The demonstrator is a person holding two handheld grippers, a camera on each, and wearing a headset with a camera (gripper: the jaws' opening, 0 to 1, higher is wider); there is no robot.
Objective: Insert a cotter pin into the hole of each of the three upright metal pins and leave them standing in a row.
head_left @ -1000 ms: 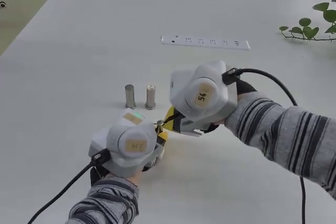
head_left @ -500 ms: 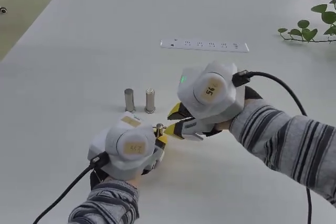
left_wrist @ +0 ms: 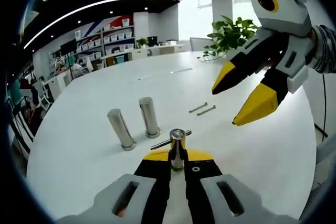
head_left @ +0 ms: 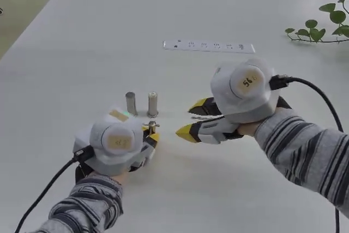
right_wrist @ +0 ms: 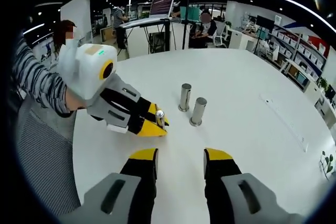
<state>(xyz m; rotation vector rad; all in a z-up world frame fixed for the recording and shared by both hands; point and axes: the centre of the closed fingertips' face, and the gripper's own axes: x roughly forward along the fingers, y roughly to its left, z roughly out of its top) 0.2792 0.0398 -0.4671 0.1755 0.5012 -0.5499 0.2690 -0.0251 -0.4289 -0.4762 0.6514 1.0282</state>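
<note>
My left gripper (head_left: 151,136) is shut on an upright metal pin (head_left: 152,128) standing on the white table. A cotter pin (left_wrist: 169,141) sticks through the hole near its top. The left gripper view has this pin (left_wrist: 177,145) between the yellow-tipped jaws. Two more metal pins (head_left: 131,103) (head_left: 152,103) stand side by side just behind it. My right gripper (head_left: 191,118) hangs open to the right of the held pin, with nothing between its jaws. Two loose cotter pins (left_wrist: 202,109) lie on the table under it.
A white power strip (head_left: 208,46) lies farther back on the table (head_left: 82,53). Green plant leaves (head_left: 322,25) reach in at the far right edge. Cables trail from both grippers toward me. The right gripper view has people and desks beyond the table.
My right gripper has drawn back to the right, away from the held pin, with its jaws spread wider. The cotter pin stays in the pin. The left gripper keeps its hold.
</note>
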